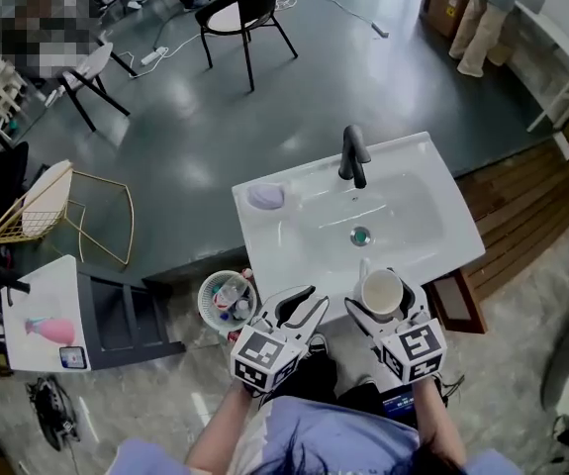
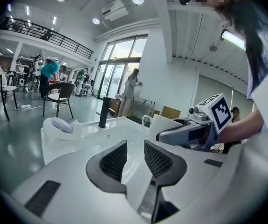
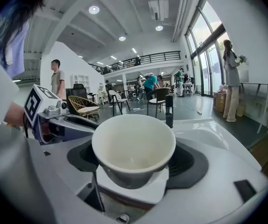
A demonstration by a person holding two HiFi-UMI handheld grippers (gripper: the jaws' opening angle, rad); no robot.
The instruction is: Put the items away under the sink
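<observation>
My right gripper (image 3: 134, 161) has its fingers pressed on the sides of a white cup (image 3: 134, 143), which sits mouth upward and is empty inside. The fingers of my left gripper (image 2: 135, 158) are spread a little, with nothing between them.

In the head view the cup hangs at the near rim of the white sink (image 1: 264, 228), right of centre. I cannot tell whether it touches the rim. The left gripper is at the sink's near-left corner, close to the right gripper but apart from it.

Just left of the left gripper, a round white basket (image 1: 202, 300) of small items stands on the floor by that corner.

In the basin, the drain (image 1: 361, 236) is in the middle, the black faucet (image 1: 353, 154) at the far edge, and a pale purple soap (image 1: 265, 197) on the far-left ledge.

The space under the sink is hidden from every view.

Beyond the far edge, the dark floor lies open up to a black chair (image 1: 244, 13). A slatted wooden platform (image 1: 521, 206) borders the sink's right side. A gold wire chair (image 1: 42, 206) stands well apart to the left.
</observation>
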